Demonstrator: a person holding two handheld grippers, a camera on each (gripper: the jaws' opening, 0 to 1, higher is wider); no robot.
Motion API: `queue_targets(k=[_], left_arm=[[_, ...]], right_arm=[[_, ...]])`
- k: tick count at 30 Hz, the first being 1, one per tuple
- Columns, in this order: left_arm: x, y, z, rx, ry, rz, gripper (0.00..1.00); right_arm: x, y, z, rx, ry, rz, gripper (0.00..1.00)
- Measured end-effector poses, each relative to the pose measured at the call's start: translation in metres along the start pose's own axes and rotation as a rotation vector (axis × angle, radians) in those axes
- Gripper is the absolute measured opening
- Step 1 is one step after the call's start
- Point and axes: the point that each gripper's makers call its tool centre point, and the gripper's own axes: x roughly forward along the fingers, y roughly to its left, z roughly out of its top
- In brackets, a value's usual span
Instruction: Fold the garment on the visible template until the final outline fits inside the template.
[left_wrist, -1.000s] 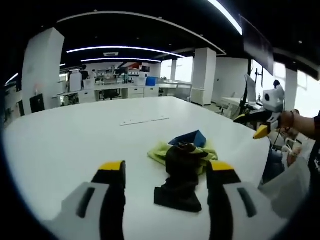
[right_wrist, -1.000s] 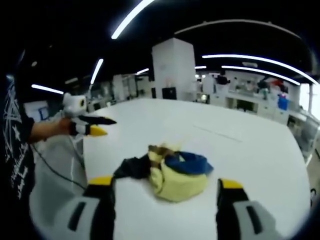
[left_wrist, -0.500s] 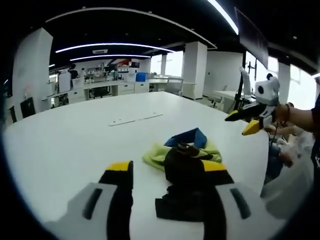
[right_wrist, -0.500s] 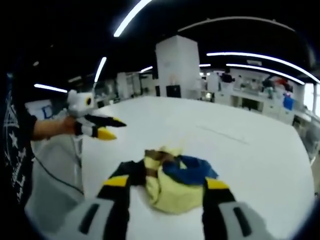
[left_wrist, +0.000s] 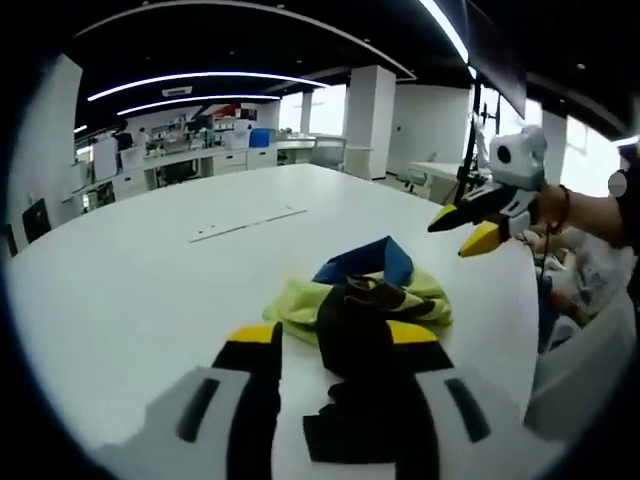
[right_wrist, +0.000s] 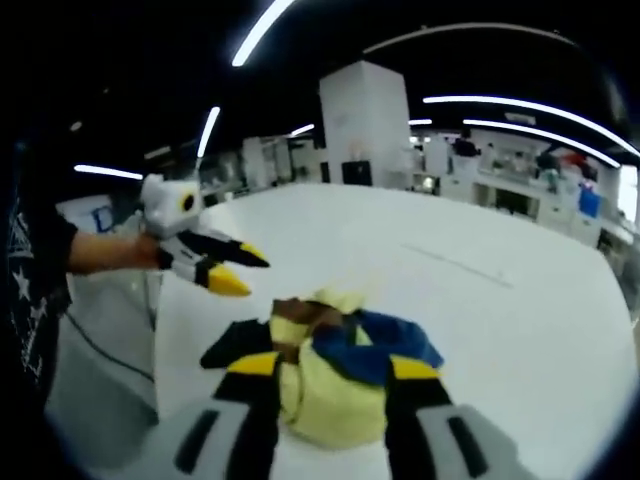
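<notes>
A crumpled garment lies on the white table (left_wrist: 120, 280), with a black part (left_wrist: 352, 335), a yellow-green part (left_wrist: 296, 305) and a blue band (left_wrist: 365, 262). In the right gripper view the same garment (right_wrist: 335, 395) shows yellow-green with blue on top. My left gripper (left_wrist: 332, 335) hovers short of it, jaws partly open with nothing between them. My right gripper (right_wrist: 332, 365) is likewise partly open and holds nothing. Each gripper appears in the other's view, held in the air by the table edge: the left gripper (right_wrist: 256, 277) and the right gripper (left_wrist: 447, 240). A faint thin line (left_wrist: 245, 222) marks the table beyond the garment.
The person's arm (left_wrist: 590, 210) reaches in at the table's rounded edge, and the other sleeve (right_wrist: 60, 255) shows at the left. Behind the table stand a white column (left_wrist: 368, 120) and office desks (left_wrist: 190, 165). Bare tabletop (right_wrist: 520, 320) spreads beyond the garment.
Both pairs of jaws have narrowed from wide open. Both cameras have come closer to the garment, and each gripper has drifted inward over the table edge in the other's view.
</notes>
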Motion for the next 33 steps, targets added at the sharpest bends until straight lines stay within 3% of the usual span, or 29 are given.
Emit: queue_targets(k=[10,17,33], left_arm=[[0.029,0.005,-0.004,0.006,0.026,-0.029,0.3],[0.046,0.009,-0.012,0.019,0.052,-0.056,0.21],[0.071,-0.002,-0.023,0.028,0.088,-0.118,0.07]], right_arm=[[0.025,-0.003,-0.01,-0.016,0.04,0.031,0.29],[0.039,-0.003,-0.018,-0.056,0.083,0.043,0.24],[0.048,-0.003,-0.036,-0.1,0.141,0.041,0.05]])
